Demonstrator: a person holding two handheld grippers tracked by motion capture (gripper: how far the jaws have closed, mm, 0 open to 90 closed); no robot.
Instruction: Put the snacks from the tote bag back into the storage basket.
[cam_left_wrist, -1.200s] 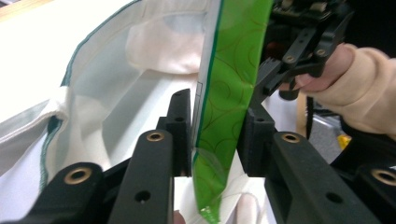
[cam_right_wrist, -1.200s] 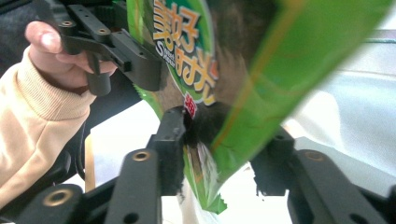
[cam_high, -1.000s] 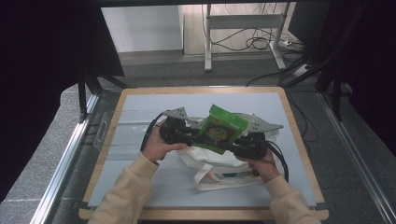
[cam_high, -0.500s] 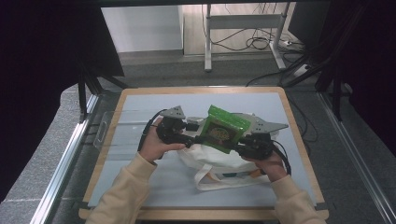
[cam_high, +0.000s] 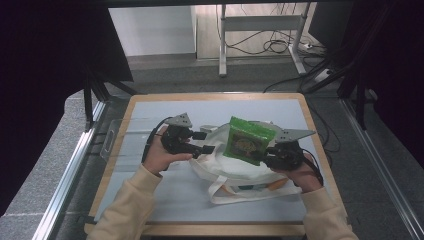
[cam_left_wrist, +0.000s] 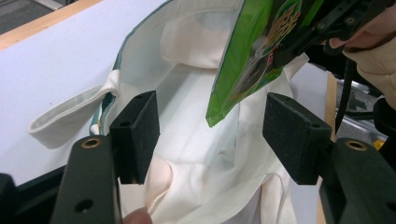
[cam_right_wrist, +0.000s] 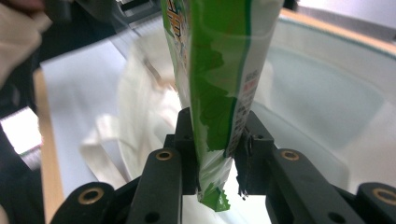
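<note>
A green snack packet (cam_high: 247, 140) hangs upright over the open mouth of a white cloth tote bag (cam_high: 235, 175) on the table. My right gripper (cam_high: 260, 155) is shut on the packet's lower edge (cam_right_wrist: 219, 56), its pads pinching the foil (cam_right_wrist: 215, 140). My left gripper (cam_high: 206, 142) stands to the left of the packet, by the bag's rim. Its jaws have just been opening and are now open (cam_left_wrist: 210, 135). The pads press on nothing. Beyond them lie the bag's inside (cam_left_wrist: 187, 93) and the packet's corner (cam_left_wrist: 252, 60).
The bag lies on a white mat over a wood-edged table (cam_high: 150, 200). A clear plastic piece (cam_high: 111, 142) sticks out at the table's left edge. Metal rails run along both sides. Beyond the far edge are floor cables and a desk frame (cam_high: 260, 30).
The left jaws have opened and drawn left, away from the packet. The right gripper has lifted the packet a little, and it now stands more upright over the bag.
</note>
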